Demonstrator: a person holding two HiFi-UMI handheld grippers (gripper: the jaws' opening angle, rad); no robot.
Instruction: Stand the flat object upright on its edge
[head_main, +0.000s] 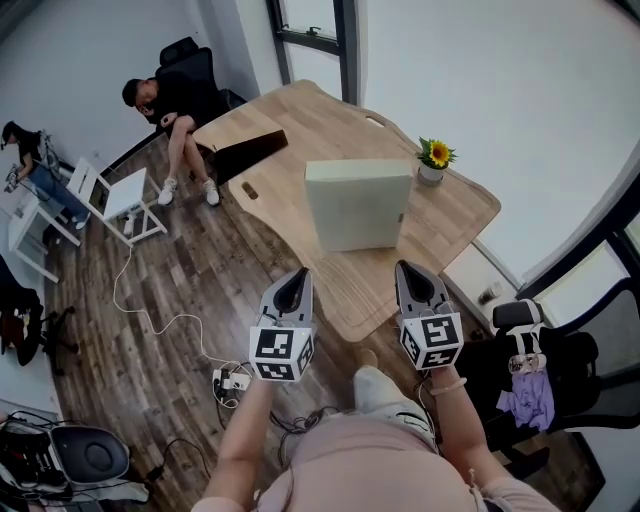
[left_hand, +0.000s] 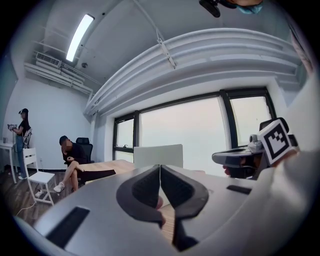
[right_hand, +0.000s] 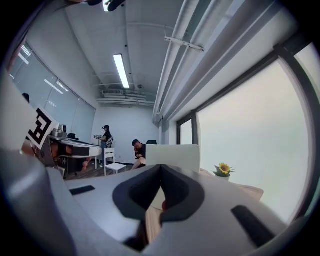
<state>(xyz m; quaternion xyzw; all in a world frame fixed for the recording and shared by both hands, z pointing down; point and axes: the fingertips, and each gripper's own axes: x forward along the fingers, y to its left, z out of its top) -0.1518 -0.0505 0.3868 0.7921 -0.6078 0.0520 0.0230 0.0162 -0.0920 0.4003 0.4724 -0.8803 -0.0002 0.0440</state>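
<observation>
A pale, flat square panel (head_main: 358, 205) stands upright on its edge in the middle of the wooden table (head_main: 445, 225). It shows straight ahead in the left gripper view (left_hand: 158, 155) and in the right gripper view (right_hand: 173, 156). My left gripper (head_main: 296, 283) hovers at the table's near edge, short of the panel, jaws shut with nothing in them (left_hand: 160, 172). My right gripper (head_main: 412, 275) is level with it on the other side, also shut and empty (right_hand: 161, 172). Neither touches the panel.
A small sunflower pot (head_main: 434, 160) sits behind the panel to the right. A dark flat board (head_main: 250, 155) lies at the table's far left corner. A seated person (head_main: 175, 110), a white chair (head_main: 120, 200), a black office chair (head_main: 540, 370) and a floor power strip (head_main: 232, 380) surround the table.
</observation>
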